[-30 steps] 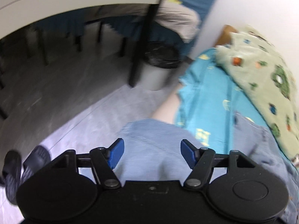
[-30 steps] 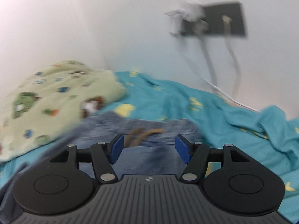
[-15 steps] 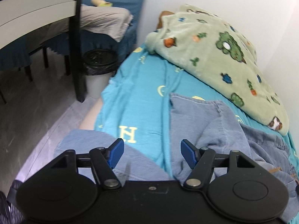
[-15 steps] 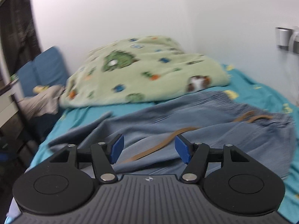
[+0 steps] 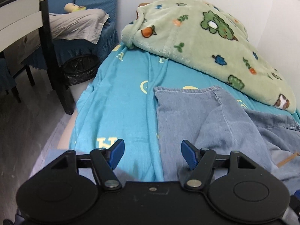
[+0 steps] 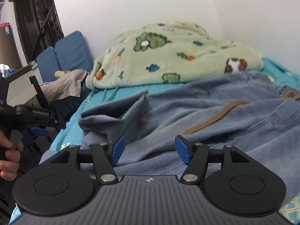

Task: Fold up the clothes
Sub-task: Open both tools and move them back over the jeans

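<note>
Both grippers have swung round since a second ago, when the left one faced the floor and bin and the right one faced a wall socket; now each looks along the bed. Ahead of the left gripper [image 5: 152, 154] lies the turquoise sheet [image 5: 120, 110], with one leg of the blue trousers [image 5: 189, 116] stretched flat just beyond its right fingertip, hem end farthest from the tool. Its jaws stand wide apart and grip nothing. Past the trousers, the green patterned blanket [image 5: 202, 39] is heaped against the wall.

Low and level over the garment, the right gripper [image 6: 149, 150] points along the trousers [image 6: 196, 101], whose crumpled leg end rises just ahead of its left fingertip and whose brown drawstring [image 6: 211, 119] runs off ahead to its right. Its jaws are likewise wide, with cloth beneath them but not pinched. Off to its left, a hand [image 6: 8, 159] is wrapped round the left tool's handle, held beside the bed edge.
</note>
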`<control>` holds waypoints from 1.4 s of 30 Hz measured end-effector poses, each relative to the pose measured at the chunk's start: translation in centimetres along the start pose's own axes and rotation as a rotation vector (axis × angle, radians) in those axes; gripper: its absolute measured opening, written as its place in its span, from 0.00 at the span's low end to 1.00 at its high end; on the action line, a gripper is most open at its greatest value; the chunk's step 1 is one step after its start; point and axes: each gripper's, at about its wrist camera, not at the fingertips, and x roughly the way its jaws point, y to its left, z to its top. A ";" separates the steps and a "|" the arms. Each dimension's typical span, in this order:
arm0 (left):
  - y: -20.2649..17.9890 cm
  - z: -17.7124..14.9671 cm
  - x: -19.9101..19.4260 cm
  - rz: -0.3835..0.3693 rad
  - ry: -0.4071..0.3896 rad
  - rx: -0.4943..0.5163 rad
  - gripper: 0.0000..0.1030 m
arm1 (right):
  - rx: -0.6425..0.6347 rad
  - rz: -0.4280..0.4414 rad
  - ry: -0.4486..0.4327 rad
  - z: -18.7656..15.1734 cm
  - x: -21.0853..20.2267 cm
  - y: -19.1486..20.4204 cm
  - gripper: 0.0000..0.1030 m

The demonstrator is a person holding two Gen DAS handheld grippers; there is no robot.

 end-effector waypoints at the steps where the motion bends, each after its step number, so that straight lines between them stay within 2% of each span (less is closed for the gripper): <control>1: -0.1 0.3 0.6 0.000 0.001 0.003 0.61 | 0.007 0.001 0.009 -0.2 0.4 0.0 0.61; 11: -1.0 2.7 8.5 0.015 0.032 0.054 0.50 | -0.005 0.022 0.066 -1.2 3.3 0.5 0.60; 15: -0.7 3.4 10.9 -0.002 0.040 0.043 0.41 | -0.024 0.033 0.086 -1.7 4.3 1.1 0.60; 19: -0.7 4.2 12.5 -0.057 0.034 0.009 0.34 | -0.038 0.038 0.103 -2.0 4.9 1.6 0.60; 24: -0.2 4.9 13.9 -0.145 0.018 -0.038 0.33 | -0.047 0.032 0.118 -2.3 5.5 1.8 0.60; 29: 1.5 5.0 15.0 -0.145 0.020 -0.082 0.33 | -0.052 0.023 0.134 -2.6 6.0 1.8 0.60; 32: 2.1 5.1 15.3 -0.174 0.025 -0.105 0.33 | -0.054 0.021 0.141 -2.7 6.2 1.8 0.60; 42: 1.4 4.8 15.9 -0.184 0.024 -0.061 0.34 | -0.042 0.025 0.148 -2.8 6.3 1.8 0.60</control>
